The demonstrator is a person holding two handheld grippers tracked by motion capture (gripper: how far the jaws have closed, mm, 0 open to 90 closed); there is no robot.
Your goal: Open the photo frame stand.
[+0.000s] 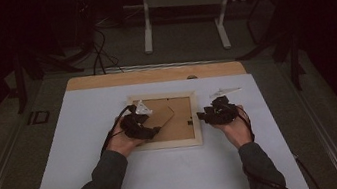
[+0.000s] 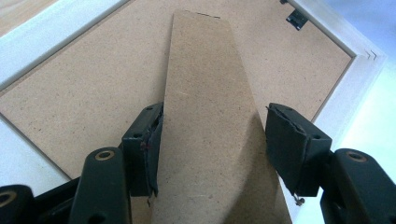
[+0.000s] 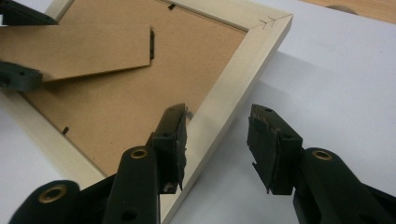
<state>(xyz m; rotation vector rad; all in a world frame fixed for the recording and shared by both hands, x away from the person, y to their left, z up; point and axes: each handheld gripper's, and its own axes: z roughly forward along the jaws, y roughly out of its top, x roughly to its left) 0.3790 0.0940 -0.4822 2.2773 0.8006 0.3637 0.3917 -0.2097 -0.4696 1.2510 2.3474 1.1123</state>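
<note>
While the picture frame (image 1: 164, 120) lies face down on the tabletop (image 1: 87, 137), the left gripper (image 2: 212, 140) straddles its raised stand (image 2: 205, 121), apparently unclamped; the right gripper (image 3: 217, 140) spans its pale rail, jaws open.

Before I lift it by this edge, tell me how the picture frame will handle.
The picture frame lies face down and looks like thin wood with a fibreboard back, so probably light and stiff. Its stand flap may swing loose. If glass sits underneath, it could crack, so lift it level. The right gripper straddles one rail, open.

One picture frame (image 1: 164, 119) lying face down, one stand flap (image 2: 210, 130), two tools, one table (image 1: 170, 185)
</note>
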